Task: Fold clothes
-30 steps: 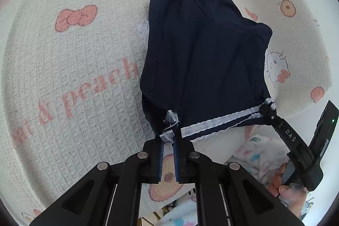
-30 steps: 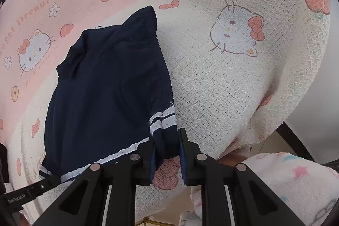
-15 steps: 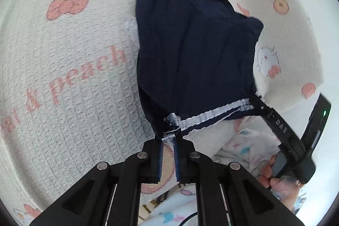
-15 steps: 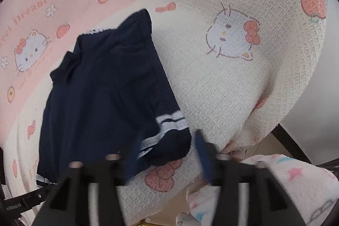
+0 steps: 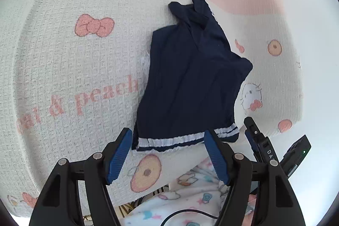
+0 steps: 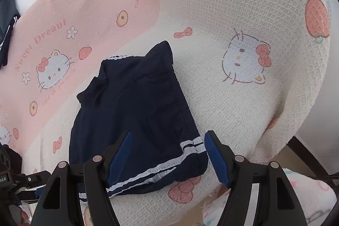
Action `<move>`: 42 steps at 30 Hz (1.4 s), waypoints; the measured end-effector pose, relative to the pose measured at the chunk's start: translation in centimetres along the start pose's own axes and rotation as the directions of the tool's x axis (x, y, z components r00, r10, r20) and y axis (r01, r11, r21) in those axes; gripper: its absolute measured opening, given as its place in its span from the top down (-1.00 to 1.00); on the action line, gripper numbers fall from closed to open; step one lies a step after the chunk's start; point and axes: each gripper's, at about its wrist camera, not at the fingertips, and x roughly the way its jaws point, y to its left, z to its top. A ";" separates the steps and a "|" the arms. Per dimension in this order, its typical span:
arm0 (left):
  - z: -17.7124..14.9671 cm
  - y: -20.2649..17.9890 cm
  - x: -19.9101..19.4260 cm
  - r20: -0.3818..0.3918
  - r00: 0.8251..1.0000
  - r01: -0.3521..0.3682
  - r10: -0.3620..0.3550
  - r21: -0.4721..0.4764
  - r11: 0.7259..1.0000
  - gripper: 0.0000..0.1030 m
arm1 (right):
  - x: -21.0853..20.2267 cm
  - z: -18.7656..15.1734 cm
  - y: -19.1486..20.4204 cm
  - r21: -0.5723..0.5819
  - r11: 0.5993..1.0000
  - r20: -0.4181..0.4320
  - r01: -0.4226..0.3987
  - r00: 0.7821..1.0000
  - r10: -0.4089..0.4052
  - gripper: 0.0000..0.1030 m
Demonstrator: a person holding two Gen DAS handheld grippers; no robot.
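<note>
Both grippers, left gripper [image 5: 168, 149] and right gripper [image 6: 167, 150], are just opening wide, releasing the ribbed navy garment [image 5: 190, 86] lying on the waffle-weave blanket [image 5: 63, 77].

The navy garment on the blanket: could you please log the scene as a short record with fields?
garment: navy garment with white striped hem, lying on the blanket, held by neither gripper
surface: cream and pink cartoon-print blanket
left gripper: open, jaws have just been opening, nothing pinched; hem lies just beyond the fingertips
right gripper: open, jaws have just been opening, pads clear of the cloth; hem corner shows between them
fold stage: near edge laid down and released
</note>
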 end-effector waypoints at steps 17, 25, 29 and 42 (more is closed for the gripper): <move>5.4 -2.4 -4.0 0.119 0.988 -0.117 0.102 0.130 0.985 -0.33 | 1.5 10.7 5.0 -0.079 0.986 -0.051 -0.148 0.988 0.144 -0.44; 8.2 -4.1 -2.4 0.158 0.963 -0.249 0.216 0.227 0.942 -0.33 | 5.9 17.1 5.8 -0.061 0.974 -0.306 -0.218 0.933 0.189 -0.44; 9.7 -5.4 -0.7 0.183 0.952 -0.291 0.245 0.300 0.908 -0.33 | 8.5 20.0 4.2 0.060 0.964 -0.353 -0.258 0.898 0.263 -0.44; 15.1 -7.2 2.7 0.166 0.957 -0.288 0.240 0.410 0.866 -0.33 | 14.1 18.0 -2.6 0.328 0.940 -0.400 -0.096 0.887 0.231 -0.44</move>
